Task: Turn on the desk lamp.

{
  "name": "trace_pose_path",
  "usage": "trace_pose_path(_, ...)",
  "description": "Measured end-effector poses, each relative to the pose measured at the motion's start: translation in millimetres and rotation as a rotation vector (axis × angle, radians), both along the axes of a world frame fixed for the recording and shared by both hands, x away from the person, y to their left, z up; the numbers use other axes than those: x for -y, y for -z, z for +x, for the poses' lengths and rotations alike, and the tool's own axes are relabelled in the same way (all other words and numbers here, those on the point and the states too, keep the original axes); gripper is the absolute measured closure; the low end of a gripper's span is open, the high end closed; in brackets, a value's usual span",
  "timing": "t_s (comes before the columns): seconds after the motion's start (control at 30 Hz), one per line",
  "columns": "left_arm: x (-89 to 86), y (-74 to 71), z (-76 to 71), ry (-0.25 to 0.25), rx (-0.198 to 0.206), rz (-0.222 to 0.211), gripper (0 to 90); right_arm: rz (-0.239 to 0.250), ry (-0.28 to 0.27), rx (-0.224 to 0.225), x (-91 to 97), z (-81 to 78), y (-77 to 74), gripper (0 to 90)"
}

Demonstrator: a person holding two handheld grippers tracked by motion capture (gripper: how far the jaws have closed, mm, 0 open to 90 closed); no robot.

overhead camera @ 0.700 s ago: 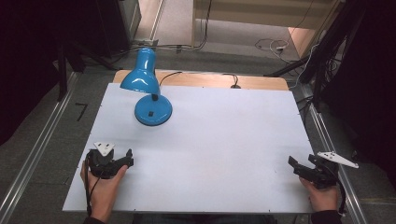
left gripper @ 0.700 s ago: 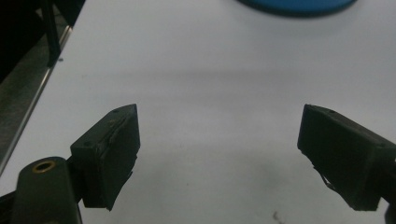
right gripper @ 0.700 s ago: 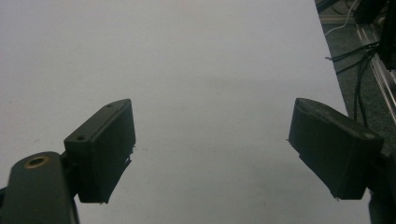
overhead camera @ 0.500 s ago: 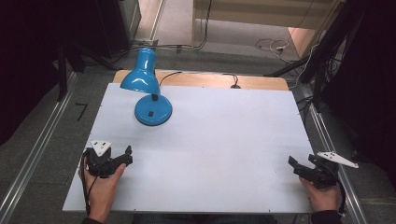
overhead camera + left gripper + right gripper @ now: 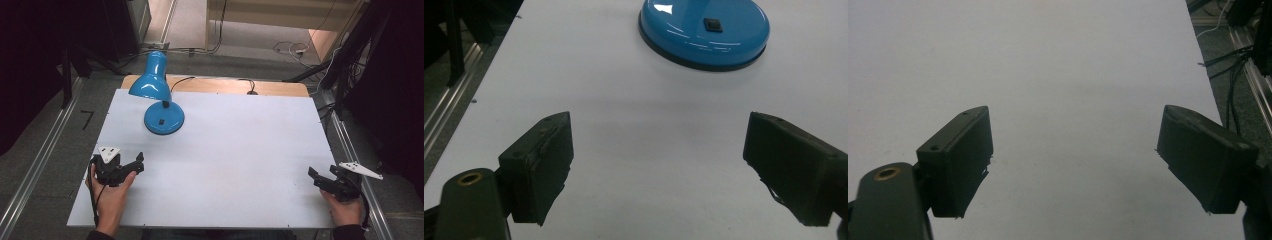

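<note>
The left gripper (image 5: 134, 165) sits near the table's front left corner in the person's left hand (image 5: 111, 192), its jaws spread wide with nothing between them but bare white table (image 5: 240, 150); in the left gripper view the same wide gap (image 5: 659, 165) frames empty tabletop. The right gripper (image 5: 320, 177) rests near the front right edge, held by the right hand (image 5: 345, 210), jaws likewise wide apart and holding nothing, as the right gripper view (image 5: 1073, 160) confirms. A blue desk lamp (image 5: 159, 100) stands at the far left of the table, its round base (image 5: 704, 30) ahead of the left gripper and well apart from it, shade tilted toward the table's back left corner. Its black cord (image 5: 182, 81) trails off over the wooden back edge (image 5: 280, 88)
</note>
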State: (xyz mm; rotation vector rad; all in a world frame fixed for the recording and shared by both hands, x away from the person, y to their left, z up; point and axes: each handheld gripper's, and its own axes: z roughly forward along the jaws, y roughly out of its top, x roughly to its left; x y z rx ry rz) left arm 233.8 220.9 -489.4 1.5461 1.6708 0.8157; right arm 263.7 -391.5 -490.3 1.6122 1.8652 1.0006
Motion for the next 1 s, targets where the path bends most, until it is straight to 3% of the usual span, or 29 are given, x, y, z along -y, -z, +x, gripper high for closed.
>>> trace_pose_path(0.2, 3.2, 0.4, 5.6, 0.008, 0.001, -0.012, 14.4, 0.0, 0.002, 0.0, -0.2, 0.2, 0.1, 13.2)
trace_pose_path(0.67, 5.7, -2.4, 17.5, -0.012, 0.023, 0.006, 19.1, -0.003, 0.001, 0.0, 0.0, 0.7, 0.5, 13.2)
trace_pose_path(1.0, 8.1, -3.8, 23.3, -0.003, 0.028, -0.011, 19.3, -0.002, 0.002, -0.004, -0.6, 0.9, 0.6, 13.2)
